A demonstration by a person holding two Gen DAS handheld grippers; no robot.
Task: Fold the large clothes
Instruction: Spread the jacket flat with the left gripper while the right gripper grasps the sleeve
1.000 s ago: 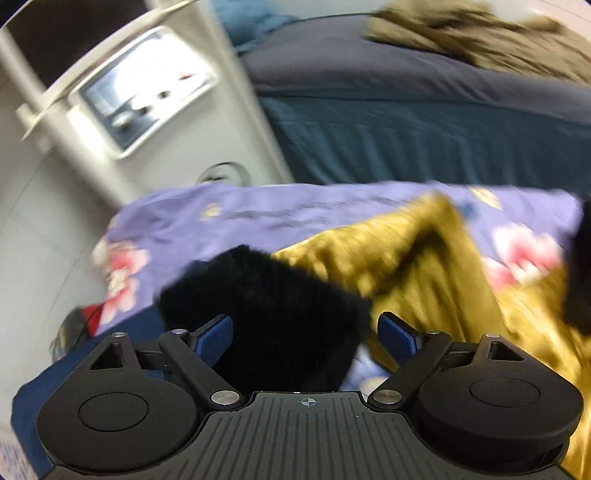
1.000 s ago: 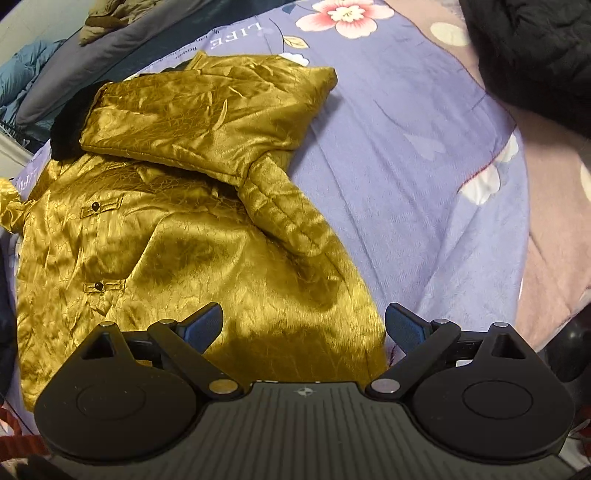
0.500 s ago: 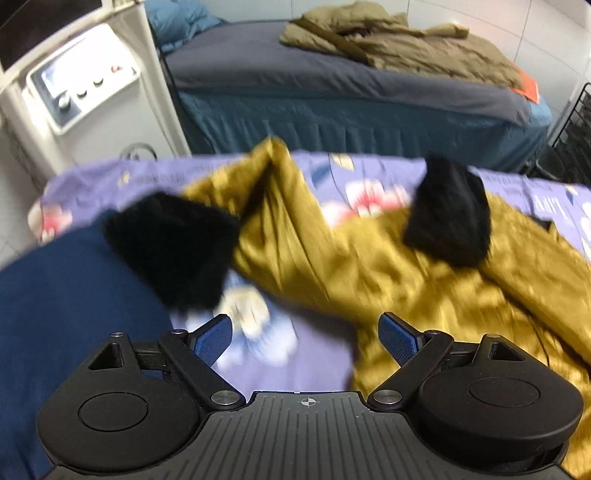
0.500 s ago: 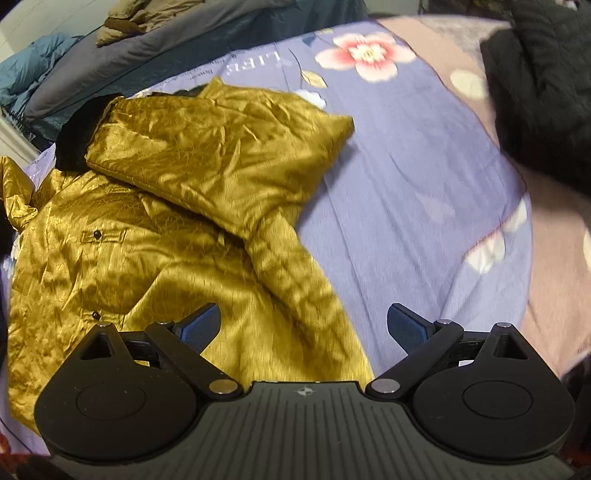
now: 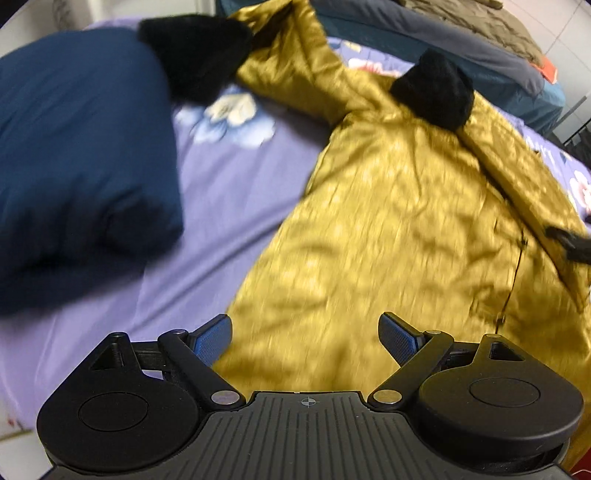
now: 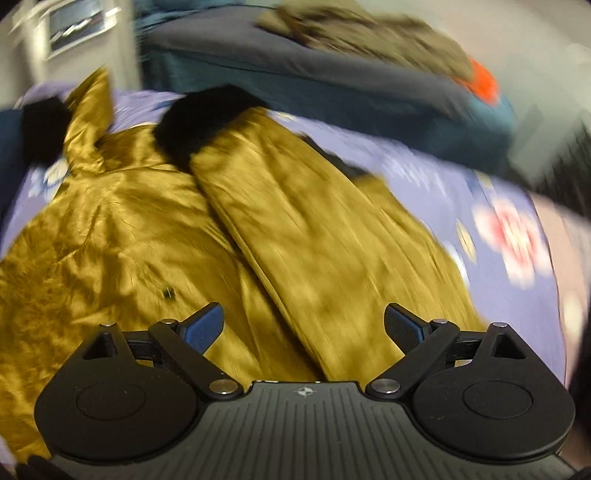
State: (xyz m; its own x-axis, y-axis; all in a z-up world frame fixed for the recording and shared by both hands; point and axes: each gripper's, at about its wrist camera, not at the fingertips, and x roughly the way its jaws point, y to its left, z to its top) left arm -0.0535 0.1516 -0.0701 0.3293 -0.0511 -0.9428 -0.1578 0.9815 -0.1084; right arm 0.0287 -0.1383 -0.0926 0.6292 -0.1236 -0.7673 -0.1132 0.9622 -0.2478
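Note:
A shiny gold jacket (image 5: 399, 206) with black furry cuffs (image 5: 434, 88) lies spread on a purple flowered sheet (image 5: 229, 192). In the right wrist view one sleeve (image 6: 295, 221) is folded across the gold jacket (image 6: 110, 229), ending in a black cuff (image 6: 199, 122). The other sleeve stretches to the far left, its cuff (image 5: 195, 51) against a dark blue cushion. My left gripper (image 5: 306, 334) hovers open over the jacket's lower left edge, holding nothing. Over the folded sleeve my right gripper (image 6: 303, 325) stands open, also holding nothing. Both views are motion-blurred.
A dark blue cushion (image 5: 74, 147) lies on the sheet at the left. Beyond the sheet stands a second bed (image 6: 332, 85) with a grey cover and an olive garment (image 6: 369, 37). A white machine (image 6: 66, 26) is at the far left.
Both grippers have swung: the left one dropped down and back toward the jacket's lower left edge, the right one turned from the hem side to face up along the folded sleeve. Both stayed open.

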